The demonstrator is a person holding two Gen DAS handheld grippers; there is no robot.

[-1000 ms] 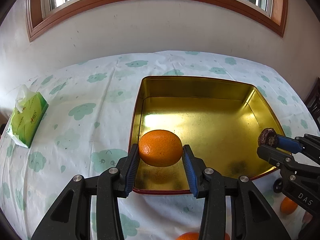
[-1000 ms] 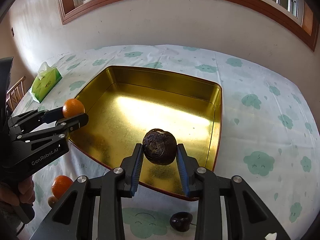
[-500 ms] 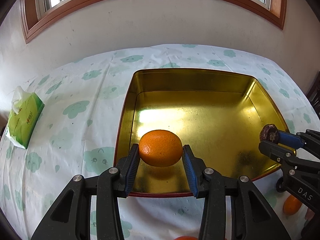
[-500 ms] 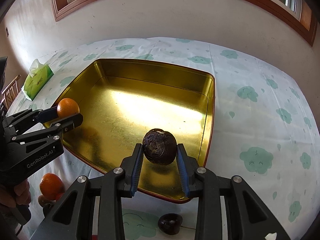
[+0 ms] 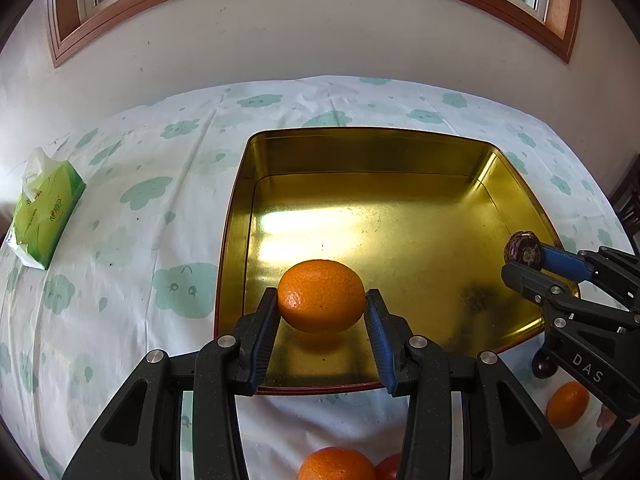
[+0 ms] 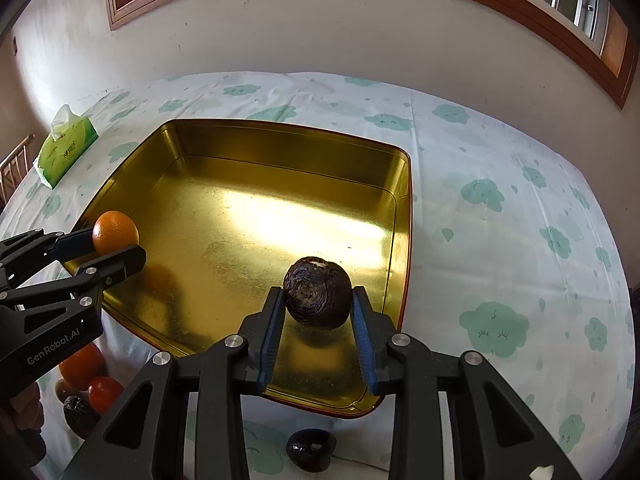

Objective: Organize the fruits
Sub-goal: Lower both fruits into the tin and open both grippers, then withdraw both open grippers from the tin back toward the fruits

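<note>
Between the blue-padded fingers of the left gripper point(image 5: 322, 310) sits a round, glossy orange tangerine with pitted skin point(image 5: 321, 296), clamped at its widest part and held above the near-left part of a square gold metal tin with a red outer edge point(image 5: 376, 152). A dim orange reflection shows on the tin floor beneath it. Across from it, the right gripper point(image 6: 318, 306) is closed on a dark brown, wrinkled round fruit with a pale spot on top point(image 6: 317, 291) (perhaps a passion fruit; its kind is hard to tell), held over the tin's near-right part. Both pairs of jaws are parted only as wide as the fruit they grip.

On the white tablecloth printed with green clouds point(image 6: 500, 208), in front of the tin, lie more fruits, mostly cut off or hidden. In the left wrist view, a second tangerine point(image 5: 336, 464) is cropped by the bottom edge, with a red fruit point(image 5: 388, 466) just beside it behind a gripper finger, and a third tangerine point(image 5: 567, 404) sits partly behind the right gripper's body. In the right wrist view, a dark glossy fruit point(image 6: 310, 449) lies between the fingers' bases, and a small red tomato-like fruit point(image 6: 105, 393) rests among others hidden under the left gripper. A green tissue pack point(image 5: 46, 210) lies well apart at the far left.
</note>
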